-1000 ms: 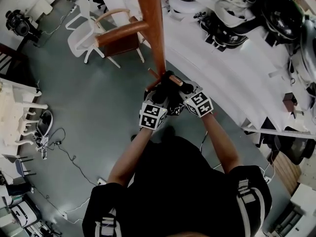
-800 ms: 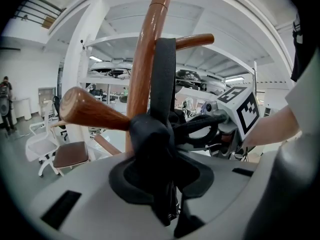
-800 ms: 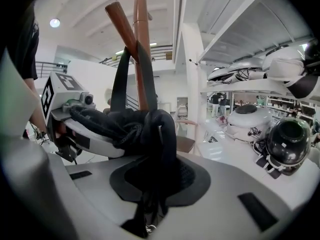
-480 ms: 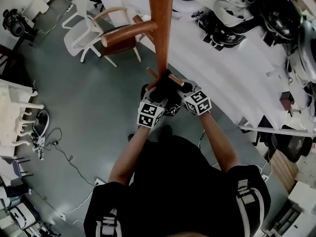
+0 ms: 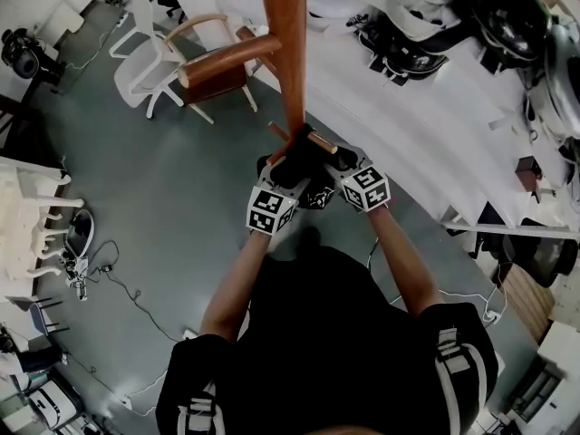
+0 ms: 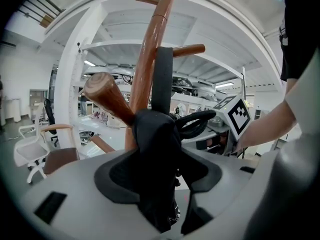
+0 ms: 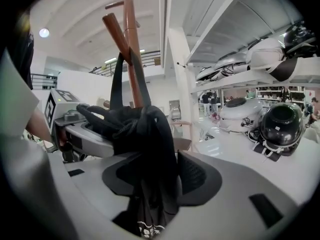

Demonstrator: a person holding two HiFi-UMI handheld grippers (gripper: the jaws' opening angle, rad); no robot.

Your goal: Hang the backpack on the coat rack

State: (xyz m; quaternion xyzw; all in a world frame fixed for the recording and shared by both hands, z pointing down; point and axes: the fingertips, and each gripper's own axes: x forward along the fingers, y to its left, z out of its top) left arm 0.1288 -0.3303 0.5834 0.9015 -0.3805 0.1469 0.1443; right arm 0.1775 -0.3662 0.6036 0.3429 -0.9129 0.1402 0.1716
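The wooden coat rack pole (image 5: 288, 53) rises in front of me, with a short peg (image 5: 322, 143) at hand height. The black backpack (image 5: 304, 166) hangs bunched at that peg, and its strap (image 7: 116, 79) runs up over a peg (image 7: 117, 34). My left gripper (image 5: 283, 169) and right gripper (image 5: 328, 167) face each other across it. In the left gripper view black fabric (image 6: 155, 149) hangs between the opening jaws of the left gripper (image 6: 159, 179), with gaps to the pads. In the right gripper view the right gripper (image 7: 155, 184) is opening too, with loose fabric (image 7: 150, 144) between its jaws.
A white chair (image 5: 149, 57) and a wooden chair with a brown seat (image 5: 217, 71) stand beyond the rack. White shelves with helmets (image 5: 426, 25) run along the right. Cables (image 5: 100, 270) and white furniture (image 5: 36, 207) lie at the left.
Both grippers have stayed at the peg with the backpack. The head view has shifted slightly. It shows no clear change in the grip.
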